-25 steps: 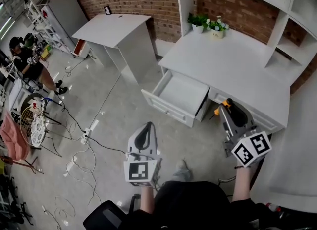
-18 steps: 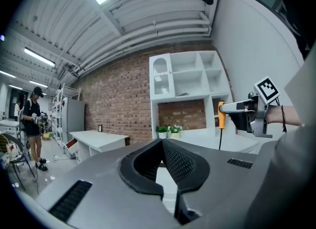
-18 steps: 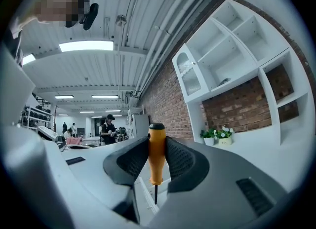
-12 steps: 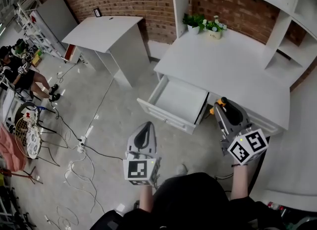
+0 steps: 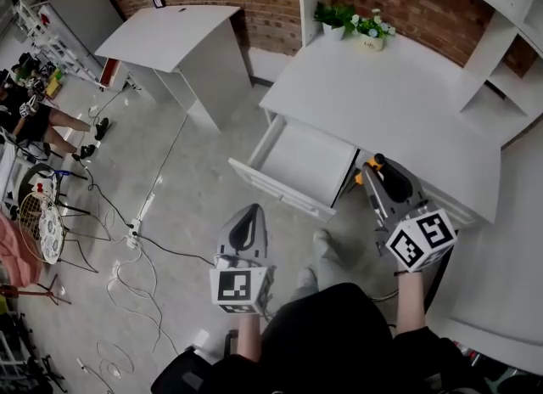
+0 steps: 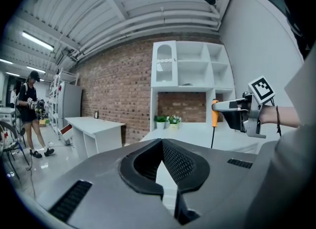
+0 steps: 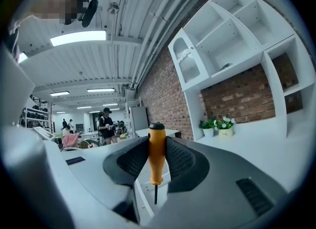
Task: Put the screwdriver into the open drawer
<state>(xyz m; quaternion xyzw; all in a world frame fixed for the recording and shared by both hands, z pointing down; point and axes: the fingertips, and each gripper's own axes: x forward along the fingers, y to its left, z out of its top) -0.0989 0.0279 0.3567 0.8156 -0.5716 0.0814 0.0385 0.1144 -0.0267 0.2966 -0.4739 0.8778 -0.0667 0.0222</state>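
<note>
Just beside open drawer [image 5: 273, 185], orange screwdriver [image 7: 156, 155] upright in right gripper's [image 5: 379, 182] grip; left gripper's [image 5: 250, 217] jaws together.

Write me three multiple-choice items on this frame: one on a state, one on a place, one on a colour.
1. The drawer is: A) shut, B) pulled open, C) missing.
2. The screwdriver is: A) lying in the drawer, B) between the jaws of the right gripper, C) lying on the floor.
3. Its handle is: A) blue, B) green, C) orange.

Key:
1 B: the head view looks down into its bare white inside.
2 B: the jaws clamp the handle, with the shaft pointing down.
3 C: the orange shows in both gripper views.
</note>
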